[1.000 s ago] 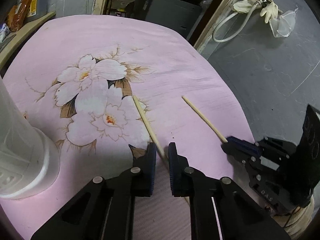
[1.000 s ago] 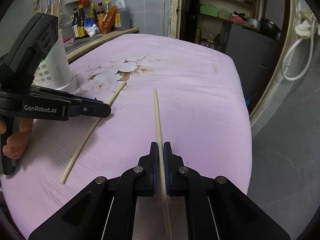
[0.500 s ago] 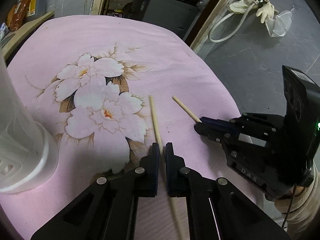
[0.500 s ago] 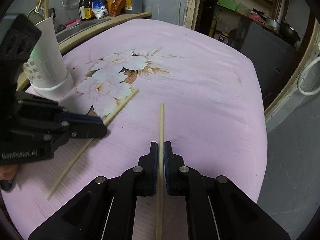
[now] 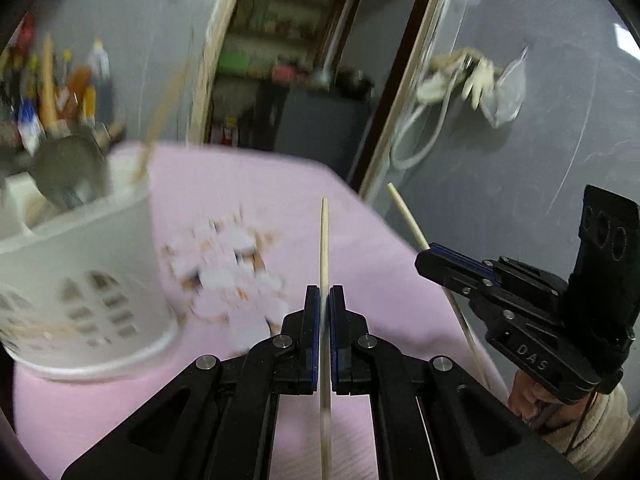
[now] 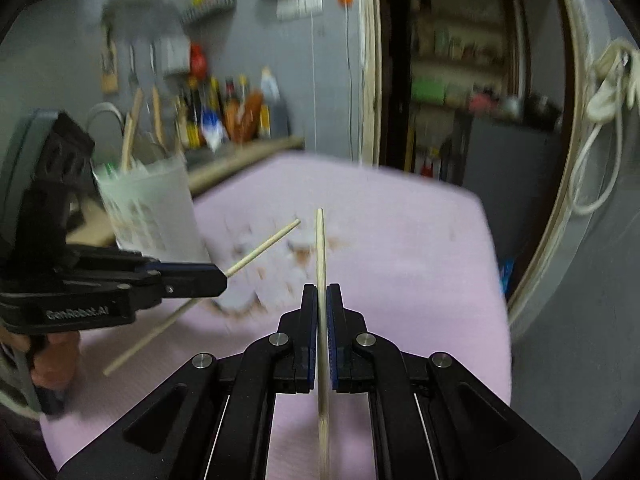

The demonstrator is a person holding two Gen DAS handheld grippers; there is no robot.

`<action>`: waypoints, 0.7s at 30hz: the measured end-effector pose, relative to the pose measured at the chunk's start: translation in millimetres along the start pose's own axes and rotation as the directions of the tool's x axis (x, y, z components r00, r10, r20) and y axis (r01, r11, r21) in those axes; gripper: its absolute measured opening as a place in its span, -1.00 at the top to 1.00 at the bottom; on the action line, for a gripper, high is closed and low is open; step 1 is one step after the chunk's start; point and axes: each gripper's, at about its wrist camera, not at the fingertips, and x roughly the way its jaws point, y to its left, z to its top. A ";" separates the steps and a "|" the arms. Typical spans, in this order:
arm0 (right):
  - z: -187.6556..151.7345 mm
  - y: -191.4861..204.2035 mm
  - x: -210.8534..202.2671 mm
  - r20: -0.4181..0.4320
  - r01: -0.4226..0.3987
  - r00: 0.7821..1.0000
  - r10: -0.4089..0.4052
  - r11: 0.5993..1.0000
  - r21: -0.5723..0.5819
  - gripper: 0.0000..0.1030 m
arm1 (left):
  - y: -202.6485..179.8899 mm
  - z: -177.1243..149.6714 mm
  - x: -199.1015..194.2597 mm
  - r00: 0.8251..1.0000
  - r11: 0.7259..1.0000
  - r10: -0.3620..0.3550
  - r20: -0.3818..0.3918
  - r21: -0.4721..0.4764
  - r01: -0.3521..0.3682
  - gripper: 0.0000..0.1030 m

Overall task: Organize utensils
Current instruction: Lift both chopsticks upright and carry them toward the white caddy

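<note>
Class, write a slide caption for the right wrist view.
Each tool grips one chopstick above the pink cloth, near a white holder.

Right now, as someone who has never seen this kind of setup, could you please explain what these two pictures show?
There is no robot here: a person holds a hand-held clamp in each hand, each with its own forward-looking camera. One picture looks along the left gripper, the other along the right gripper; each also shows the other from the side. Each gripper is shut on one wooden chopstick: the left chopstick and the right chopstick. Below is a pink flowered cloth. On it stands a white slotted utensil holder, already holding some utensils, blurred. A counter with bottles is behind.
</note>
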 end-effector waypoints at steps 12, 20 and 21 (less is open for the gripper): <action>52.9 53.6 -41.2 0.369 -0.052 0.926 0.076 0.996 -0.076 0.95 | 0.1 28.6 -79.1 0.911 0.990 0.091 0.403 0.063 -0.126 0.96; 97.9 79.2 -29.2 0.513 -0.200 0.833 0.206 0.977 -0.066 0.95 | 47.5 48.3 -120.3 0.818 0.991 0.115 0.563 -0.010 -0.132 0.96; 104.0 84.3 -26.1 0.532 -0.216 0.818 0.219 0.974 -0.069 0.95 | 54.3 51.9 -127.0 0.807 0.990 0.124 0.578 -0.016 -0.141 0.96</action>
